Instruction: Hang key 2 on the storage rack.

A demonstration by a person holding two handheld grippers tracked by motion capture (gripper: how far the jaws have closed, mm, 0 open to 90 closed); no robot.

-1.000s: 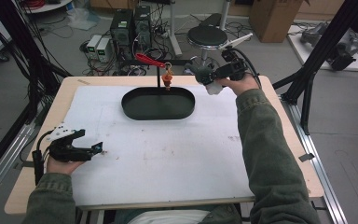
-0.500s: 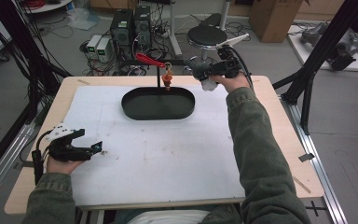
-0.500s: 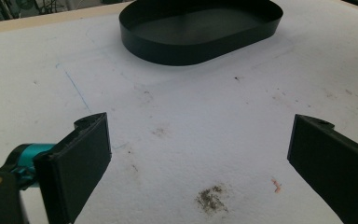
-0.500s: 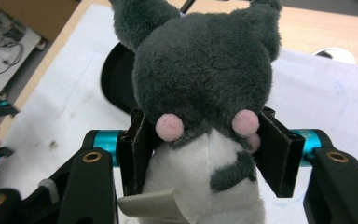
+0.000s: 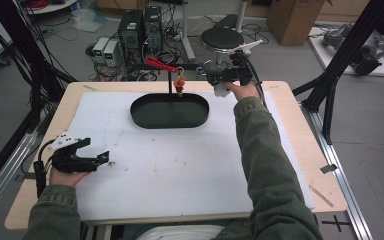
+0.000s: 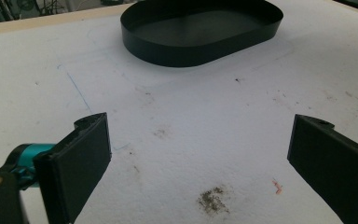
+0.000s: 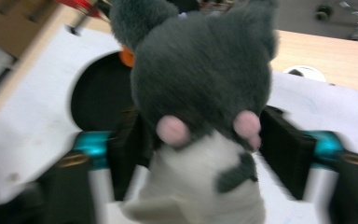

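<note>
**Item: plush [image 7: 200, 93], grey and white.** It is sitting between the jaws of the right gripper [image 7: 203, 144], up in the air just beyond the far right end of the tray [image 5: 170, 111] and not over its floor. The jaws have just been opening with the plush between them. The blur is hiding whether the pads are pressing on the fur or only flanking it.

**Progress, as a judgement:** the plush is being brought to the tray and let go. The carry is looking nearly done. Landing the plush inside the tray is not yet done, and the tray is lying bare.

**Item: left gripper [image 5: 102, 159].** It is lying on the mat [image 5: 180, 175], well to the near left of the tray, with its jaws spread wide on nothing (idle, by the look of it).

**Items near the tray:**
- A thin black post [image 5: 169, 82] is standing at the tray's far rim.
- A red piece [image 5: 159, 64] is sitting at the top of the post.
- A small orange thing [image 5: 180, 85] is hanging just above that rim.

**In the way:** the post and the hanging piece are standing just left of the plush. A sweep toward the tray's middle is risking a brush against them. A plush let go outside the rim is likely to land on the mat instead.
</note>
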